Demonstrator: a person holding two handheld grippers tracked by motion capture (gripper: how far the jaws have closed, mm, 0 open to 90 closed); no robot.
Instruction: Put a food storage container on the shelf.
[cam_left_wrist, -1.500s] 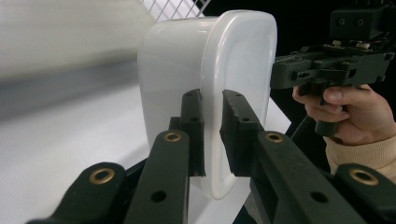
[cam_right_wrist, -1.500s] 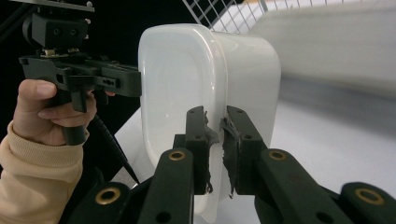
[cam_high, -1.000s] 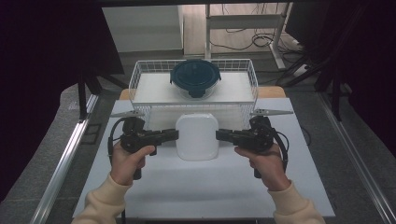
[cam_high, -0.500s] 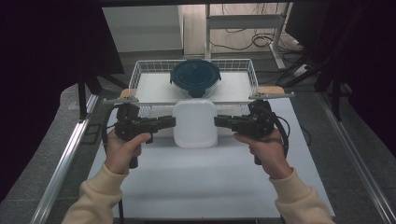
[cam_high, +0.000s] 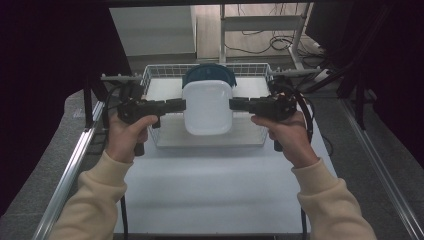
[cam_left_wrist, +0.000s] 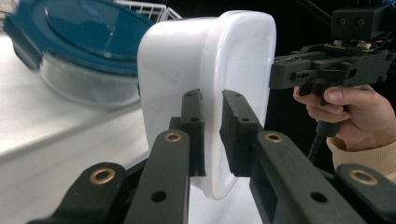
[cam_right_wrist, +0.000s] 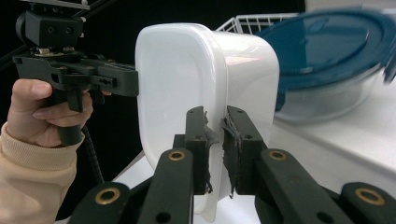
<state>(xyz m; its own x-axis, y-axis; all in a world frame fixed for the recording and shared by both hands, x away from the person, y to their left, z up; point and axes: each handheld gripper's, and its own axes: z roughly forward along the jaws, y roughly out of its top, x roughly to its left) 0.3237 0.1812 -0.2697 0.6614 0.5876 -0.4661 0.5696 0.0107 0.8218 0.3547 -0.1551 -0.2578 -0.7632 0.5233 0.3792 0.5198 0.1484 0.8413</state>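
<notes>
— So, how many things are in hand?

— One white container (cam_high: 207, 107), rounded at the corners, and two grippers on it. The left gripper (cam_high: 172, 105) pinches one side rim, the right gripper (cam_high: 240, 104) the opposite side, so the container hangs between the two sets of fingertips, clear of the table (cam_high: 210, 190).

— How do the jaws stand?

— Narrow on both. In the left gripper view the left gripper (cam_left_wrist: 212, 135) has its two black pads closed on the container's (cam_left_wrist: 196, 65) rim, one on each face of it. In the right gripper view the right gripper (cam_right_wrist: 215, 149) does the same on the container's (cam_right_wrist: 187, 79) other edge.

— What else is near?

— One wire basket (cam_high: 150, 80), just beyond and below the grippers. Inside it is one glass bowl with a blue lid (cam_high: 197, 75), directly behind the held container, which hides most of it from above. From the left gripper it lies past the container, close by (cam_left_wrist: 74, 51).

— Anything between the grippers and the basket?

— Only the container itself.
</notes>
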